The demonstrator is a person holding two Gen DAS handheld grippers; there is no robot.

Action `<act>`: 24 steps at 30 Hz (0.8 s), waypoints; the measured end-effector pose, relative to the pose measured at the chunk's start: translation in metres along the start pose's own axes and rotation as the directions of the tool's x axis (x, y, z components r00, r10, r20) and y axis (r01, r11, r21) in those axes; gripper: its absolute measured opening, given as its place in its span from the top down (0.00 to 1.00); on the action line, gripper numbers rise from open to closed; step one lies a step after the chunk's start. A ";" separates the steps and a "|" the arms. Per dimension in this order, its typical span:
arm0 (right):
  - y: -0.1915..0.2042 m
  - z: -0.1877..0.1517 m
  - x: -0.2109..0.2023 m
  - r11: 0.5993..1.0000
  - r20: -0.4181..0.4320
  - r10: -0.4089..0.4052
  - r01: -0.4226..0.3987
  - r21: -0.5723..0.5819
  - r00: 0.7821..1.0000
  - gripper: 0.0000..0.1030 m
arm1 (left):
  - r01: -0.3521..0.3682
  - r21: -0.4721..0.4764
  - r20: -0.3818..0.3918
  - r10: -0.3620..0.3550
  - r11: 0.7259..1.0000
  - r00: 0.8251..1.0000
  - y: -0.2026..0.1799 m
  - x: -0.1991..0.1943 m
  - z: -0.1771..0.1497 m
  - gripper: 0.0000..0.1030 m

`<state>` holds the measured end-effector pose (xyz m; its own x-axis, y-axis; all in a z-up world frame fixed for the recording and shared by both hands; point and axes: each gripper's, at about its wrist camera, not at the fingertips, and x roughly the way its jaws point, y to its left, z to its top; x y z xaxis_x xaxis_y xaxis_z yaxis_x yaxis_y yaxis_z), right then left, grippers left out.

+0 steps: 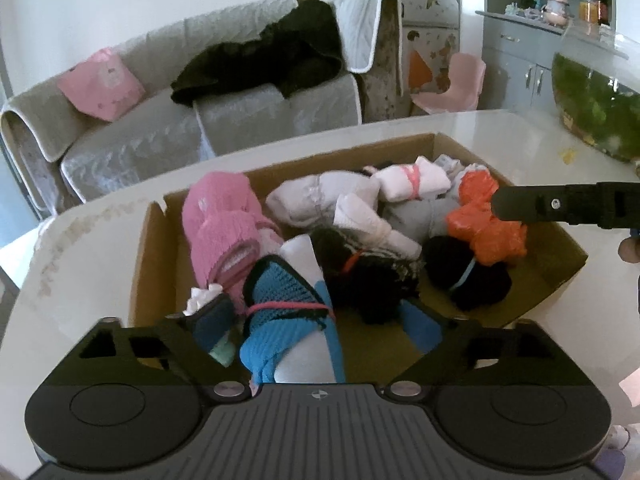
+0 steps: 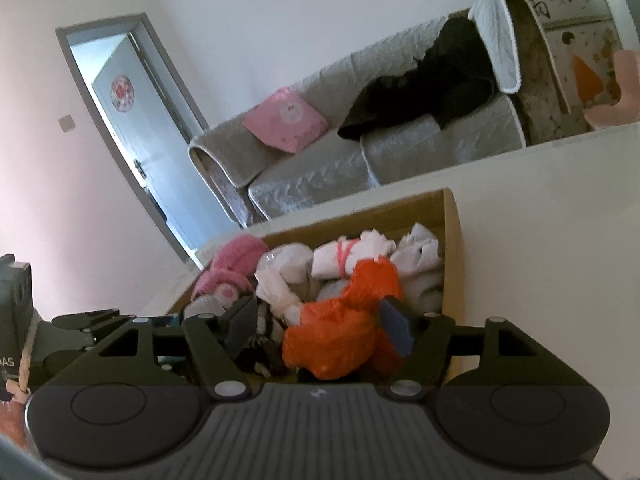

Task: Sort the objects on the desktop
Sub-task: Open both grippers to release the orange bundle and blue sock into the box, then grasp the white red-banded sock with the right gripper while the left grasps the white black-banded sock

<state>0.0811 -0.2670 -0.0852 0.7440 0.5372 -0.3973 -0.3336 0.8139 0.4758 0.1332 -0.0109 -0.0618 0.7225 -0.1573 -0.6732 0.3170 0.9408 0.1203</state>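
Both bundles lie inside the cardboard box (image 1: 156, 240). Left gripper (image 1: 316, 332) is spread wide around the blue bundle (image 1: 280, 300); right gripper (image 2: 320, 330) is parted beside the orange bundle (image 2: 340, 320), neither gripped. Risk: bundles could be snagged w/ fingers on withdrawal and dragged out.

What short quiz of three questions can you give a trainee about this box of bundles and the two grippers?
1. True or false: the orange bundle lies between the fingers of the right gripper.
2. Choose one: the bundles lie in A) a cardboard box, B) a plastic basket, C) a metal tray.
3. Fill in: the mesh bundle between the fingers of the left gripper, tied with a pink string, is mostly ____ in colour.

Key: 1 true; 2 A; 3 blue.
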 end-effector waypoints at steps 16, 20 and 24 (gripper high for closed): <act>-0.002 -0.009 -0.065 0.994 0.067 0.056 -0.049 -0.096 0.996 0.26 | 0.004 -0.087 0.123 0.007 0.996 0.992 0.016 -0.139 -0.056 0.00; 0.005 -0.024 -0.089 0.991 0.060 0.094 -0.088 -0.102 0.994 0.23 | 0.043 -0.020 0.123 -0.041 0.999 0.992 -0.008 -0.166 -0.093 0.00; 0.014 -0.051 -0.106 0.990 0.025 0.094 -0.091 -0.107 0.995 0.21 | 0.102 0.110 0.101 -0.113 0.989 0.988 -0.032 -0.178 -0.128 0.00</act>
<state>-0.0321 -0.3014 -0.0761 0.7236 0.6058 -0.3308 -0.4602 0.7806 0.4230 -0.0842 0.0259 -0.0388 0.7406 -0.2921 -0.6051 0.4545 0.8810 0.1310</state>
